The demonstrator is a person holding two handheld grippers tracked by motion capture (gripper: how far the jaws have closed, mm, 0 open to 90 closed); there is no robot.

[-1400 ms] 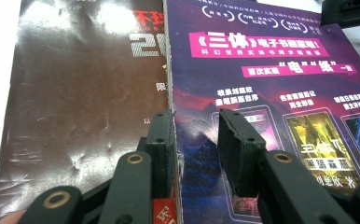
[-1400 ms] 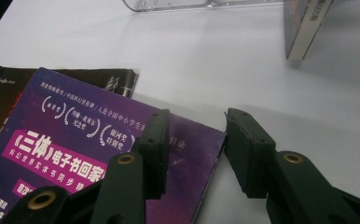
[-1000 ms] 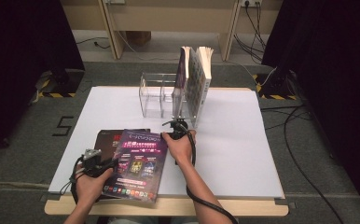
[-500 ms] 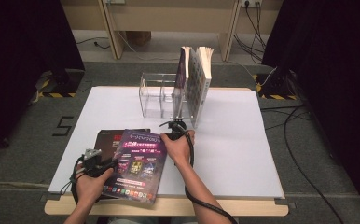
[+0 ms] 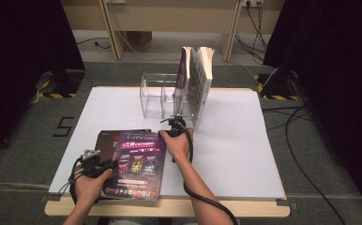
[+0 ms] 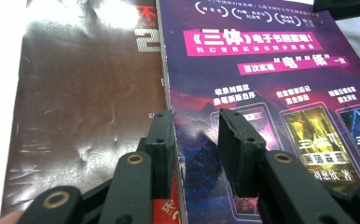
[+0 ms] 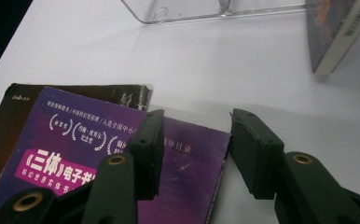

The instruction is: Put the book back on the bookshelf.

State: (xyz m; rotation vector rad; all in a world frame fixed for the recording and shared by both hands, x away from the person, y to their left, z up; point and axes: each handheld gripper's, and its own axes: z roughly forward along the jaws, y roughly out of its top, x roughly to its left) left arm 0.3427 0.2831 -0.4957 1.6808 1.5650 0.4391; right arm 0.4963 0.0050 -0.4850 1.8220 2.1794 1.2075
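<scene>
Little has shifted: right gripper [image 5: 171,125] jaws have just opened wider, straddling the purple book's [image 5: 136,161] far corner on the counter [image 5: 245,154]. Left gripper [image 5: 96,163] half-open astride its spine. Close squarely before lifting.

Two black tools are seen: the left tool [image 5: 94,164] topped by a grey plate, the right tool [image 5: 173,129] trailed by a black cable; brass-ringed rivets are set in the jaws.

Stood on grey carpet [image 5: 24,140], flanked by black curtains [image 5: 19,61]; wooden table legs [image 5: 111,28] behind, black cables [image 5: 305,122] trailing, hazard-striped tape [image 5: 52,95], a taped "5" [image 5: 63,126] on the floor
</scene>
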